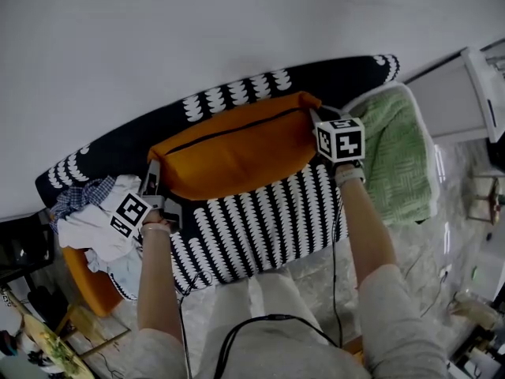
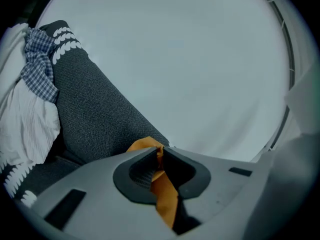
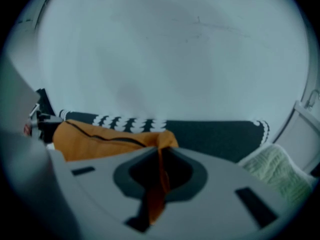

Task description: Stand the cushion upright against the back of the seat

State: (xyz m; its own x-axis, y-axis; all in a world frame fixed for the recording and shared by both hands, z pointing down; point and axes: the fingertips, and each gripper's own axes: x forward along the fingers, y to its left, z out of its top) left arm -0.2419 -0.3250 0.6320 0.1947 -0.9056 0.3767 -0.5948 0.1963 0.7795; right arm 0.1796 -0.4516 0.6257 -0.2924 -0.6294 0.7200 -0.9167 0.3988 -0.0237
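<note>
Two firm pinches: left gripper and right gripper clamp cushion corners; we should seat it evenly against the backrest.

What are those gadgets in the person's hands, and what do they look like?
The left hand-held gripper and the right hand-held gripper each carry a white cube printed with black square markers. Seen close, the bodies are pale grey plastic with black ribbed pads. Thin black cables trail back along the arms. The person wears light sleeves.
</note>
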